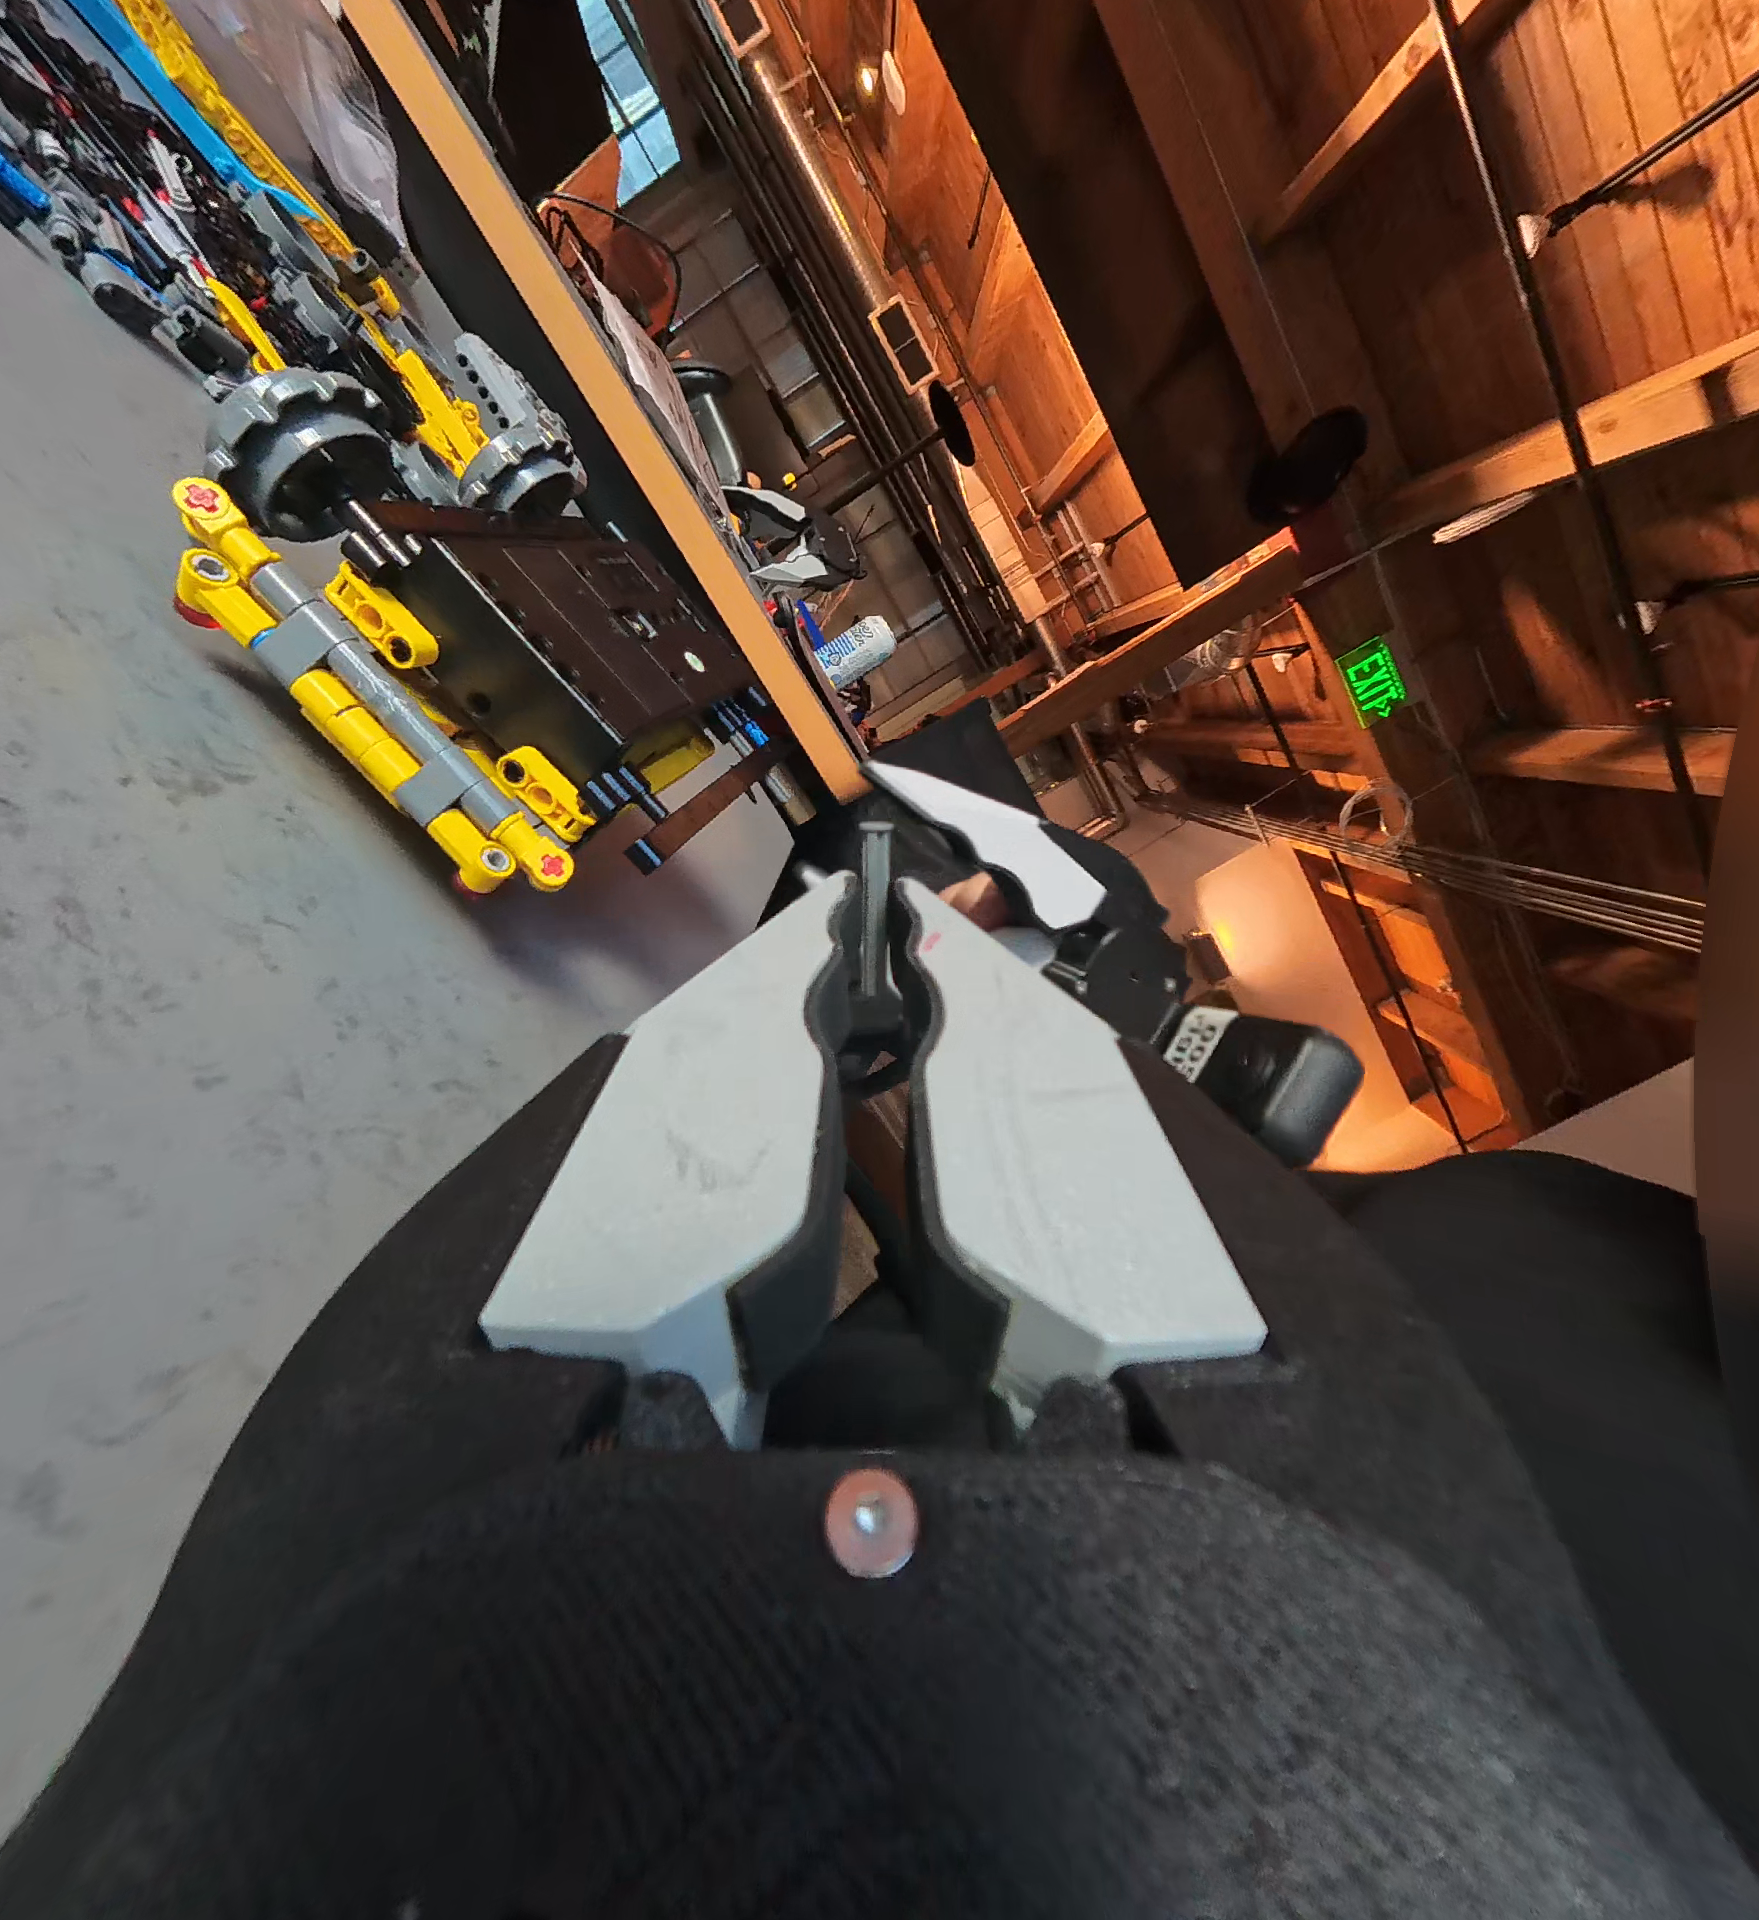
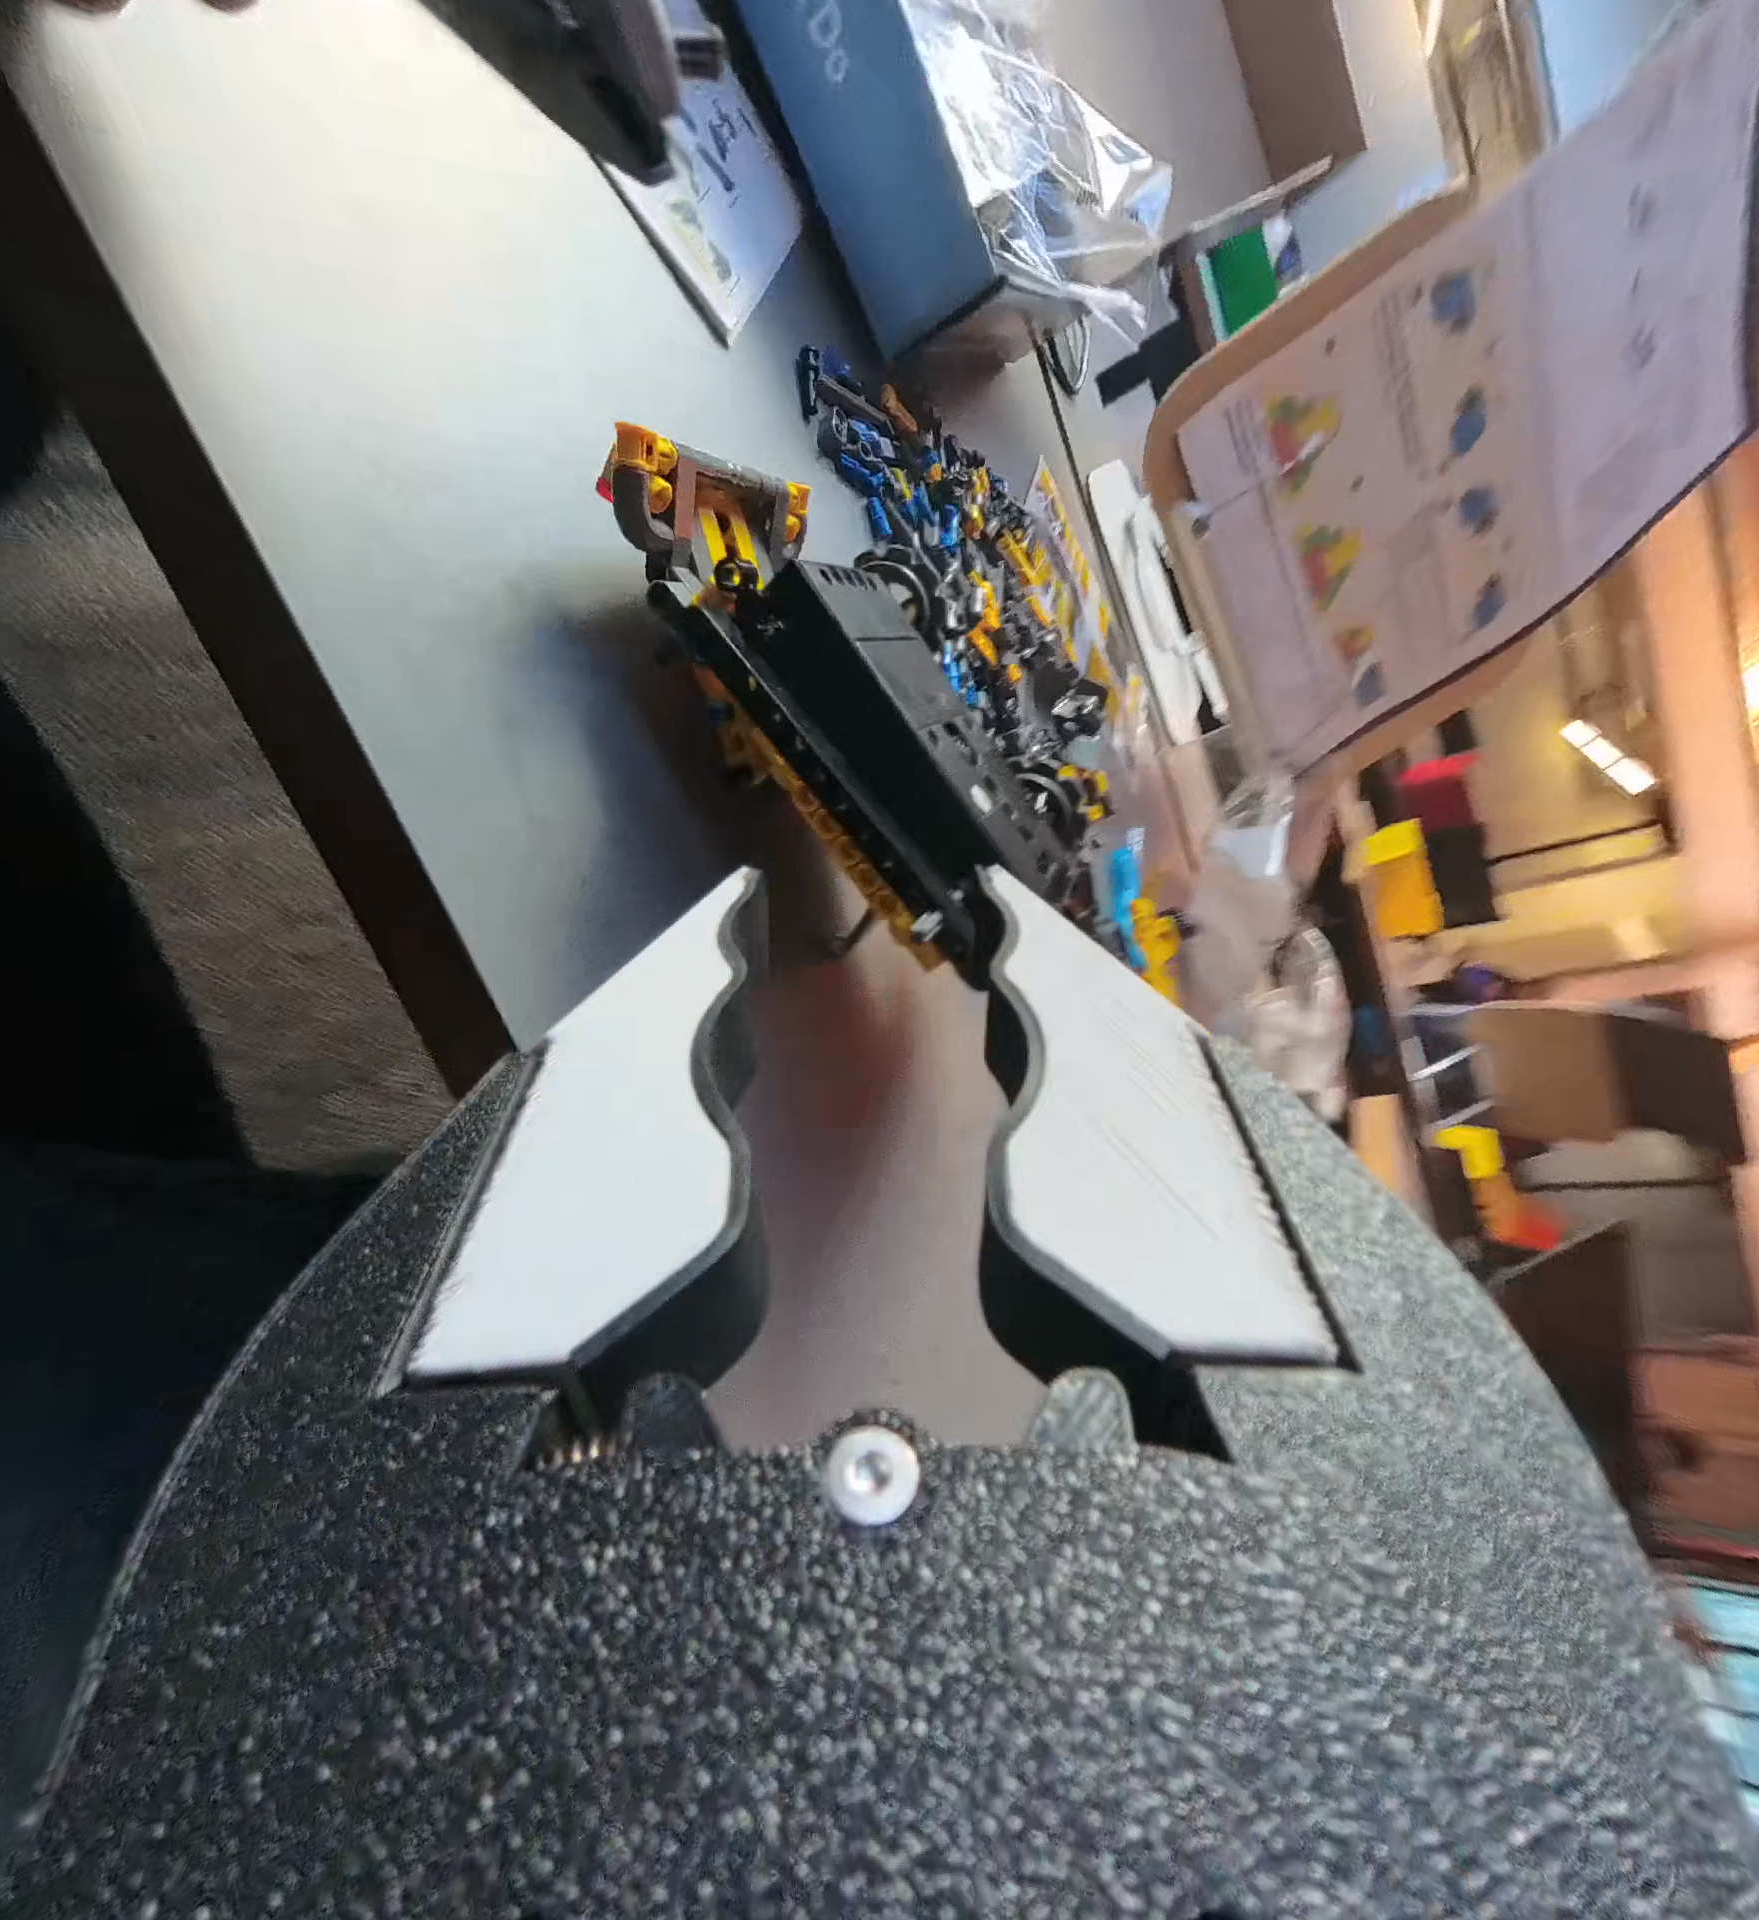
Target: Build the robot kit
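Observation:
My left gripper (image 1: 873, 896) is shut on a thin dark grey axle piece (image 1: 875, 852), whose end sticks out past the fingertips. It hovers just off the grey table (image 1: 75, 935), to the right of a yellow-and-black toy-brick model (image 1: 459, 644) with grey gear wheels. My right gripper (image 2: 870, 899) is open. The near end of the same model (image 2: 854, 707) lies just ahead of its fingertips, close against the right finger (image 2: 1083, 1039). I cannot tell whether they touch. The other gripper (image 1: 1020, 852) shows behind my left one.
Loose toy-brick parts lie in a pile behind the model (image 1: 127, 208) (image 2: 968, 540). A blue-grey box (image 2: 885, 177), a booklet (image 2: 719, 197) and plastic bags (image 2: 1051, 114) sit farther back. A board with a paper sheet (image 2: 1457, 416) stands beside the table. The table's front edge (image 2: 231, 582) is at left. About 11 centimeters separates my left fingertips from my right.

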A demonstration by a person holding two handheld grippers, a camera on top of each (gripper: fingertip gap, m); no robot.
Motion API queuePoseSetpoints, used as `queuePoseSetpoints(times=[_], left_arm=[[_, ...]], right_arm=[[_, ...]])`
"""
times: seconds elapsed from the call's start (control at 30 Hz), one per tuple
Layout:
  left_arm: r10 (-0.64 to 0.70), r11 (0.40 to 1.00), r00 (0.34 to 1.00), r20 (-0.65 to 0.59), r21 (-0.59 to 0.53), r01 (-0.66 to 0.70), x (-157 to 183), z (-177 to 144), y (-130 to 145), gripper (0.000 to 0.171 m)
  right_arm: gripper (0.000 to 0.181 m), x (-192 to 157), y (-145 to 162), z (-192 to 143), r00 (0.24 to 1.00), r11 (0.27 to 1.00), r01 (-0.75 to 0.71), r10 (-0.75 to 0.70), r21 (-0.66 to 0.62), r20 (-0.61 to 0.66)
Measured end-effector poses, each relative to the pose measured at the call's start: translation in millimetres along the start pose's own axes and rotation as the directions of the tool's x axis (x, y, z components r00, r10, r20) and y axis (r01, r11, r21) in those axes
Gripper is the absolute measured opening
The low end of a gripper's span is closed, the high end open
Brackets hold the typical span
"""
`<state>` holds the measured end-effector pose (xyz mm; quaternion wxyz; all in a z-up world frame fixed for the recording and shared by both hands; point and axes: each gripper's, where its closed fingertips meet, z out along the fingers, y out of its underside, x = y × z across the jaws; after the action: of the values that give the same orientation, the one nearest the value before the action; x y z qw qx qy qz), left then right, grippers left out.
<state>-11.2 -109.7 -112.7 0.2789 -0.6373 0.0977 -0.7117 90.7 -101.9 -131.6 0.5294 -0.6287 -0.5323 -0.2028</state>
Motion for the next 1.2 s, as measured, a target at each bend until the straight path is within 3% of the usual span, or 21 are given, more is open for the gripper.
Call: queuePoseSetpoints(times=[0.1, 0.2, 0.37, 0.47, 0.6, 1.2], left_arm=[[0.001, 1.000, 1.000, 0.002, 0.007, -0.001, -1, -1, 0, 0.001], [-0.002, 1.000, 1.000, -0.002, 0.001, 0.002, 0, 0, 2, 0.001], [-0.029, 1.000, 0.999, -0.017, -0.011, 0.029, 3, 3, 6, 0.001], [-0.076, 0.997, 0.997, -0.030, -0.017, 0.075, 5, 5, 9, 0.001], [-0.080, 0.997, 0.996, -0.025, -0.025, 0.080, 5, 5, 12, 0.001], [-0.131, 0.991, 0.991, 0.001, -0.010, 0.131, -1, 7, 10, 0.001]], right_arm=[[0.027, 11, -1, -3, 0.974, 0.977, 0.211, -0.213, -0.034, -0.081], [0.029, 14, 13, 6, 0.930, 0.930, 0.350, -0.360, -0.117, -0.080], [0.033, 12, 22, 18, 0.875, 0.869, 0.465, -0.481, -0.170, -0.061], [0.025, 12, 26, 27, 0.842, 0.835, 0.517, -0.536, -0.190, -0.061], [0.008, 16, 25, 27, 0.830, 0.828, 0.529, -0.550, -0.186, -0.087], [0.008, 10, 21, 5, 0.822, 0.828, 0.539, -0.557, -0.157, -0.118]])
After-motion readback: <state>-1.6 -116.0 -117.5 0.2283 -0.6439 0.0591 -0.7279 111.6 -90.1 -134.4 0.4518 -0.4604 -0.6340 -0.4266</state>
